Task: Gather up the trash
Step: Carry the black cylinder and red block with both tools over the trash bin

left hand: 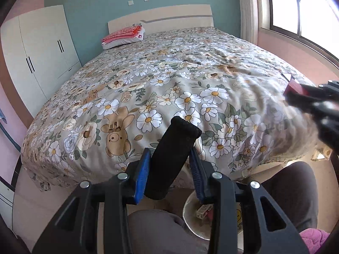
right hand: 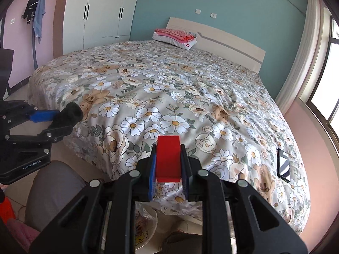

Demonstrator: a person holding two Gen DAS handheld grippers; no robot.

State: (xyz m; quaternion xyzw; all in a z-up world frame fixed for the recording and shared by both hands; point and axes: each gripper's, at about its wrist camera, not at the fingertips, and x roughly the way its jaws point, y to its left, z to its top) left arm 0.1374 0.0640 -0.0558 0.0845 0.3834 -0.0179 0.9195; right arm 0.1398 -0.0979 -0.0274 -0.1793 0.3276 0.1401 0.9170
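The left gripper (left hand: 171,158) is clamping a black rolled sock (left hand: 172,158), its long axis pointing away along the fingers. The right gripper (right hand: 168,165) is pinching a red block (right hand: 168,158). The white waste bin (left hand: 190,216) is sitting directly below both, at the near edge of the floral bed (left hand: 148,74), nearer the left gripper.

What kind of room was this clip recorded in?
A home bedroom: a large bed under a floral, bear-print bedspread, a folded pink blanket on a white pillow at the cream headboard, and a tall white wardrobe against the wall.
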